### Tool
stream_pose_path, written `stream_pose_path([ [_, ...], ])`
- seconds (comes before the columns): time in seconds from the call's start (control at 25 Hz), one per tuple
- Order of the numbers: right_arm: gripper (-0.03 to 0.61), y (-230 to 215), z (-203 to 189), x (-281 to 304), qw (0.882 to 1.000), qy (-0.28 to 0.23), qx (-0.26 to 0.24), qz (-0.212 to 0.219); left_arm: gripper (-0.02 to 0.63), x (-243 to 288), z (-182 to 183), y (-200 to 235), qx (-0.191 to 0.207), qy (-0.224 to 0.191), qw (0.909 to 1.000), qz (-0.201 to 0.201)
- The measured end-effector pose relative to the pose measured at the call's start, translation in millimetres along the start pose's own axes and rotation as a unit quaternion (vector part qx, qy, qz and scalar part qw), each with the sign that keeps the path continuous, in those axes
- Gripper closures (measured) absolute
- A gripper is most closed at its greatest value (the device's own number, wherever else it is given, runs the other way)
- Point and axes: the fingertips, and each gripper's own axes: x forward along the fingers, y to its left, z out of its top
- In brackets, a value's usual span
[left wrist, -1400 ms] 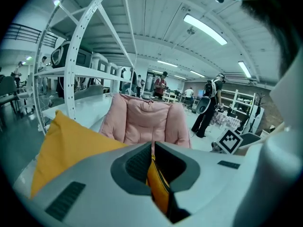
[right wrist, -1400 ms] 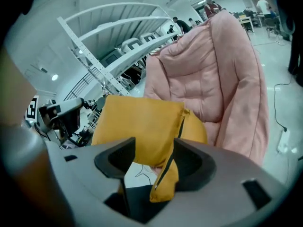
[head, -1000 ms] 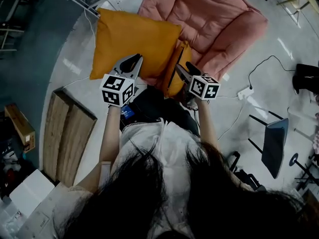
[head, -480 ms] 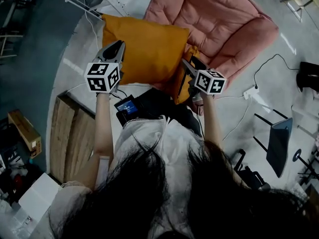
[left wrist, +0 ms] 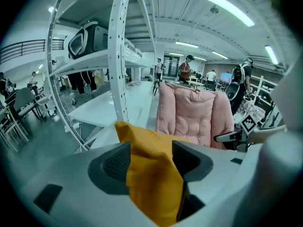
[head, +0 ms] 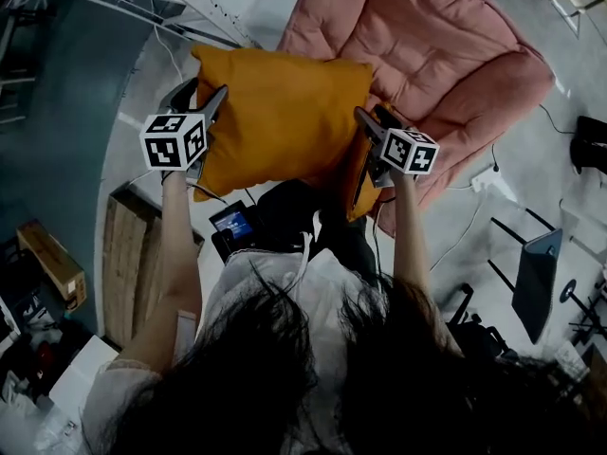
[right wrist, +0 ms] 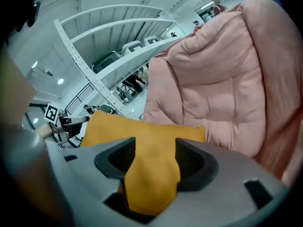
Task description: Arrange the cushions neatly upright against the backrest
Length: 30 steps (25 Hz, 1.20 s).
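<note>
the orange cushion (head: pixel 285 112) hangs broadside between the two claws, off the seat, with the pink padded armchair (head: pixel 446 45) just beyond it and the chair's backrest rising past the right claw's tips. the left gripper (head: pixel 199 93) sits at the cushion's left edge; its jaws have just been opening and now stand released, spread wide, with a fold of the orange fabric lying in the gap between them and reaching from one dark pad across to the other, though it does not look pinched there. the right gripper (head: pixel 374 117) is at the cushion's opposite edge and is clenched on it: in the right gripper view a bunched neck of orange cloth is squeezed between its two pads, and the rest of the cushion spreads out ahead of the tips towards the other claw. below the right claw, nearer the person, a narrow strip of orange (head: pixel 358 186) hangs down in front of the chair; whether it belongs to the same cushion or to a second one cannot be told. out past the left claw, on its outer side, stands a white perforated shelf rack (left wrist: pixel 118 56), and back under that claw's wrist some wooden boards (head: pixel 128 254) lie on the floor.
</note>
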Motion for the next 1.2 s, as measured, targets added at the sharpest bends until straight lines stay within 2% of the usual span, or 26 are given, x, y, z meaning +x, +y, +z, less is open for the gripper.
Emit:
stream_pose_path([
  [0.16, 0.327, -23.1, -1.7, 34.9, 1.000, 0.019, 0.008, 0.014, 0.330, 22.5, -11.1, 3.3, -0.003, 0.030, 0.9994, -0.017],
  [0.36, 0.302, -60.5, -10.1, 72.2, 0.998, 0.055, 0.011, 0.006, 0.330, 26.4, -14.4, 4.1, -0.006, 0.040, 0.9991, -0.016],
  [0.48, 0.285, -90.2, -21.8, 94.7, 0.996, 0.093, 0.007, -0.007, 0.330, 27.8, -14.0, 5.1, -0.006, 0.041, 0.9990, -0.018],
  [0.6, 0.276, -118.8, -32.5, 112.9, 0.992, 0.121, 0.037, -0.010, 0.330, 32.2, -15.6, 6.4, -0.005, 0.041, 0.9990, -0.018],
  [0.72, 0.275, -124.6, -37.0, 127.2, 0.986, 0.140, 0.089, 0.025, 0.330, 34.2, -16.1, 8.1, 0.000, 0.041, 0.9991, -0.012],
  [0.88, 0.275, -127.4, -44.6, 143.2, 0.972, 0.189, 0.122, 0.063, 0.331, 41.6, -15.3, 9.1, -0.002, 0.034, 0.9994, -0.005],
  [0.96, 0.276, -126.0, -46.8, 146.1, 0.968, 0.202, 0.129, 0.071, 0.330, 41.3, -15.1, 7.8, -0.004, 0.029, 0.9996, -0.006],
  [1.12, 0.278, -122.8, -52.4, 156.1, 0.968, 0.201, 0.128, 0.079, 0.330, 45.6, -19.5, 11.3, -0.004, 0.027, 0.9996, -0.006],
  [1.2, 0.309, -123.2, -56.2, 161.0, 0.968, 0.199, 0.129, 0.087, 0.331, 52.5, -23.4, 14.4, 0.000, 0.030, 0.9996, 0.000],
])
